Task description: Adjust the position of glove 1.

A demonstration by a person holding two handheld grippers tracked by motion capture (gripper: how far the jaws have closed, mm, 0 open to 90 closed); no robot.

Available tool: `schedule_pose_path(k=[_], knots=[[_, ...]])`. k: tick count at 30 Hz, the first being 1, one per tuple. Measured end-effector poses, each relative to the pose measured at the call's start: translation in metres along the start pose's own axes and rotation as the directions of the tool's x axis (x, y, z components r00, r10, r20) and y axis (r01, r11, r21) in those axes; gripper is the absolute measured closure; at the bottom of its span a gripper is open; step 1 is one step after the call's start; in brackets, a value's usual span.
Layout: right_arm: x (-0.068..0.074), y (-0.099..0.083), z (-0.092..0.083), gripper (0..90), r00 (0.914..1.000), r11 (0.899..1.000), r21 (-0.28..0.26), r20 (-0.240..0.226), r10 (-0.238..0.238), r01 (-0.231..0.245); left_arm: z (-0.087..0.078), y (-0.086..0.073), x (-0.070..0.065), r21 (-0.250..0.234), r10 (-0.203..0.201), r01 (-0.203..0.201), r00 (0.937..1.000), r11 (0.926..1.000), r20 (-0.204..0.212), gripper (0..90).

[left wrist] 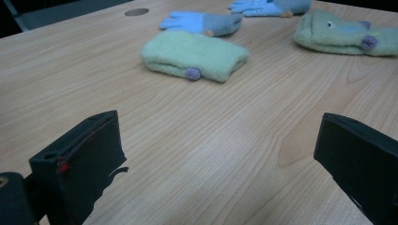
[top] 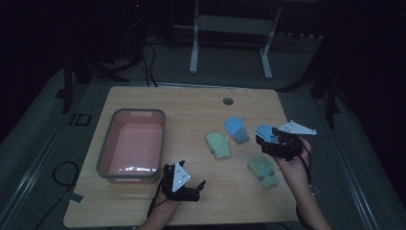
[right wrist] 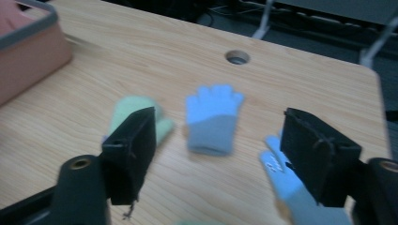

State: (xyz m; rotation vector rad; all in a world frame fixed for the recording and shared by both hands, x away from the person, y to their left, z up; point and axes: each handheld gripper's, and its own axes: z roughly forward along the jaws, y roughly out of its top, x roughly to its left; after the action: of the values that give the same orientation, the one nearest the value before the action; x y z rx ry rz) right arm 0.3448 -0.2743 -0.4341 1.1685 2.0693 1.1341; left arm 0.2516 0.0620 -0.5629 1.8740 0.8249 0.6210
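High view: right gripper [top: 268,143] hovers over blue glove [top: 265,131].

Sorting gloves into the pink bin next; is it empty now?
Empty: the pink bin shows a bare floor in the high view, and all four gloves lie on the table.

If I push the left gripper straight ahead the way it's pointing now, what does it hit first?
Most likely the plain green mitten. The left gripper is open over bare table, and that mitten lies dead ahead between the jaws' line. The blue glove sits just behind it. Exact depth is hard to judge.
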Motion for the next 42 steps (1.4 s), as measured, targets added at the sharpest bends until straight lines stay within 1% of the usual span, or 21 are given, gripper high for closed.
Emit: schedule_pose_path(k=[2,3,5,6,11,13,15,16,17,18,22,23,25,27,28,31,33,34,36,40,42], knots=[[0.003,0.003,0.005,31.0,0.9994,1.000,0.001,-0.032,0.012,-0.012,0.000,0.000,0.000,0.001,0.002,-0.002,1.0000,1.0000,0.000,1.8],[0.005,0.004,0.008,31.2,0.9991,1.000,0.008,-0.043,0.004,-0.004,0.000,0.000,0.000,0.001,0.003,-0.003,1.0000,1.0000,0.000,1.8],[0.011,0.006,0.014,32.2,0.9990,0.999,0.022,-0.036,-0.026,0.027,0.000,0.000,0.000,0.002,0.005,-0.005,1.0000,1.0000,-0.001,1.8],[0.013,0.007,0.017,33.1,0.9984,0.999,0.026,-0.042,-0.037,0.038,0.000,0.000,0.000,0.001,0.007,-0.007,1.0000,1.0000,-0.001,1.8],[0.024,0.010,0.033,36.4,0.9948,0.997,0.049,-0.083,-0.059,0.064,0.000,0.000,-0.001,0.000,0.010,-0.010,1.0000,1.0000,-0.001,1.8],[0.026,0.010,0.041,39.4,0.9924,0.996,0.054,-0.108,-0.060,0.067,0.000,0.000,-0.001,0.001,0.010,-0.010,1.0000,1.0000,0.000,1.8],[0.029,0.009,0.049,44.8,0.9890,0.995,0.064,-0.134,-0.062,0.071,0.000,0.000,-0.001,0.001,0.011,-0.011,0.9999,0.9999,0.000,1.8],[0.029,0.009,0.049,44.8,0.9890,0.995,0.064,-0.134,-0.062,0.071,0.000,0.000,-0.001,0.001,0.011,-0.011,0.9999,0.9999,0.000,1.8],[0.031,0.009,0.053,45.2,0.9880,0.995,0.066,-0.142,-0.061,0.071,0.000,0.000,-0.001,0.000,0.012,-0.012,0.9999,0.9999,0.000,1.8],[0.033,0.008,0.060,48.8,0.9853,0.994,0.077,-0.160,-0.059,0.072,0.000,0.000,-0.001,0.000,0.012,-0.012,0.9999,0.9999,0.000,1.8],[0.040,0.007,0.076,51.3,0.9800,0.991,0.095,-0.184,-0.075,0.094,0.000,0.000,-0.001,0.000,0.014,-0.014,0.9999,0.9999,0.002,1.8],[0.040,0.007,0.076,51.3,0.9800,0.991,0.095,-0.184,-0.075,0.094,0.000,0.000,-0.001,0.000,0.014,-0.014,0.9999,0.9999,0.002,1.8],[0.044,0.006,0.089,54.7,0.9757,0.989,0.109,-0.206,-0.074,0.098,0.000,0.000,-0.001,0.000,0.015,-0.015,0.9999,0.9999,0.002,1.8],[0.045,0.006,0.093,55.4,0.9755,0.989,0.115,-0.209,-0.070,0.096,0.000,0.000,-0.001,-0.001,0.016,-0.016,0.9999,0.9999,0.002,1.8],[0.048,0.005,0.101,57.3,0.9728,0.986,0.127,-0.220,-0.074,0.103,0.000,0.000,-0.002,-0.001,0.018,-0.018,0.9998,0.9998,0.002,1.8],[0.050,0.003,0.107,58.1,0.9709,0.984,0.133,-0.224,-0.084,0.116,0.000,0.000,-0.002,-0.002,0.024,-0.024,0.9997,0.9997,0.001,1.8],[0.054,0.000,0.119,58.6,0.9689,0.977,0.160,-0.227,-0.099,0.138,0.000,0.000,-0.002,-0.001,0.024,-0.024,0.9997,0.9997,0.003,1.8],[0.054,0.000,0.119,58.6,0.9689,0.977,0.160,-0.227,-0.099,0.138,0.000,0.000,-0.002,-0.001,0.024,-0.024,0.9997,0.9997,0.003,1.8],[0.056,-0.003,0.126,58.6,0.9671,0.975,0.168,-0.233,-0.101,0.143,0.000,0.000,-0.002,-0.001,0.024,-0.024,0.9997,0.9997,0.003,1.8],[0.060,-0.009,0.139,57.5,0.9653,0.968,0.168,-0.213,-0.151,0.188,0.000,0.000,-0.002,-0.001,0.024,-0.024,0.9997,0.9997,0.004,1.8],[0.062,-0.013,0.147,58.1,0.9625,0.965,0.173,-0.222,-0.156,0.196,0.000,0.000,-0.002,0.000,0.025,-0.025,0.9997,0.9997,0.005,1.8]])
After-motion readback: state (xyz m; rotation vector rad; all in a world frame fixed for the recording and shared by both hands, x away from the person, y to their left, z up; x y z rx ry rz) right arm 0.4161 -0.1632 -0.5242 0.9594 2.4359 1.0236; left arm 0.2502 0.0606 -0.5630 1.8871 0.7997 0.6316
